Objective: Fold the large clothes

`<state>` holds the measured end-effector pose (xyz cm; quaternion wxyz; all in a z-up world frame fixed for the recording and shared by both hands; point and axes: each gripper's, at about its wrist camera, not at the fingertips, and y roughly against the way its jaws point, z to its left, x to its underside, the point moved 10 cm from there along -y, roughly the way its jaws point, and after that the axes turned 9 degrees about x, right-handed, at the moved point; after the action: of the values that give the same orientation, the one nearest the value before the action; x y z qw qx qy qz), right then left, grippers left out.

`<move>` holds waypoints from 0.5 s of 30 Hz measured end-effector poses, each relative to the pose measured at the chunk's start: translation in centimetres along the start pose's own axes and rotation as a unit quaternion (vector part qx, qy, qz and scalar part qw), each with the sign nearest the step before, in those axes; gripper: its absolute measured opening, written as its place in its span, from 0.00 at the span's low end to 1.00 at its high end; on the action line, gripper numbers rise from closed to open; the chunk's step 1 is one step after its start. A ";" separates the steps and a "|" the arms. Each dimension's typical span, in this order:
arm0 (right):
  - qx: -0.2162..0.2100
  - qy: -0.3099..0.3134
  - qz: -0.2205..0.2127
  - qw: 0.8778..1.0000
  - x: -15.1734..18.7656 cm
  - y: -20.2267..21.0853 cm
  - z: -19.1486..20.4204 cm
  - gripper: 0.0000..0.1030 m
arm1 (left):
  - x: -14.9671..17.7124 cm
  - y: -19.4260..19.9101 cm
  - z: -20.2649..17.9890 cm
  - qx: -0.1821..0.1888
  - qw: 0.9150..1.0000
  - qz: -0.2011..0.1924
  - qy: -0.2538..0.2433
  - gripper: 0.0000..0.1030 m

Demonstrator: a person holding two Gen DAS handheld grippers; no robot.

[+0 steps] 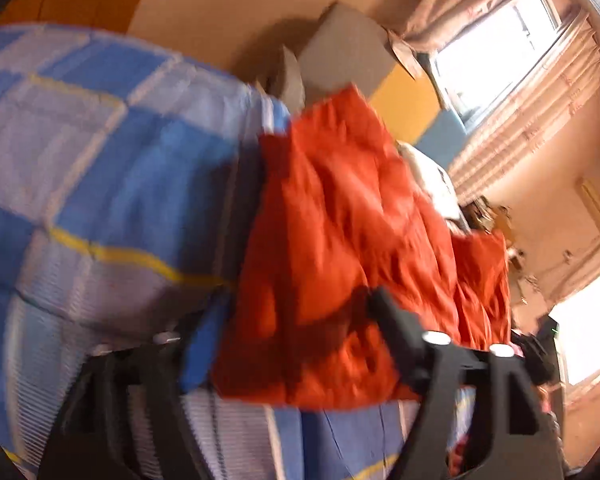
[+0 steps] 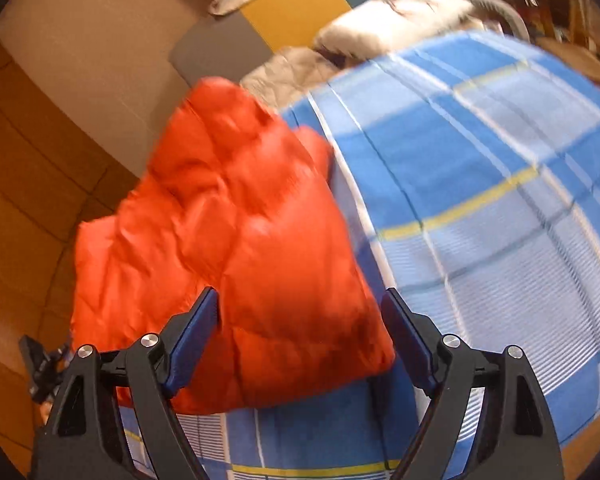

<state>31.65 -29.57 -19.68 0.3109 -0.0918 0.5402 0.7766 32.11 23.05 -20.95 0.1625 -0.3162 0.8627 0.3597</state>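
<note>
Folding this orange puffer jacket [image 2: 236, 240] neatly means catching its near hem evenly on both sides. It lies bunched on the bed's blue checked blanket [image 2: 480, 184], at the blanket's edge nearest the wooden floor [image 2: 24, 152]. Both tongs stand open and empty: the right tongs [image 2: 302, 312] straddle the jacket's near corner, the left tongs [image 1: 300, 328] hover over its other end.
</note>
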 end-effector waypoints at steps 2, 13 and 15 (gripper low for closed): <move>-0.007 -0.007 0.003 1.000 0.3 -0.5 0.3 0.52 | 0.8 -0.3 -0.2 0.005 1.000 0.001 0.004 0.22; -0.040 0.024 -0.016 0.999 1.7 5.7 1.7 0.10 | 3.9 4.8 -3.5 0.011 0.999 -0.023 -0.031 0.05; -0.038 0.032 -0.013 0.999 2.7 6.8 1.4 0.10 | 5.5 6.3 -3.7 0.015 0.999 -0.022 -0.028 0.05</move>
<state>25.79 -28.80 -15.08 0.2998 -0.1352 0.5188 0.7891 23.59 21.44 -17.94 0.1990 -0.3228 0.8559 0.3517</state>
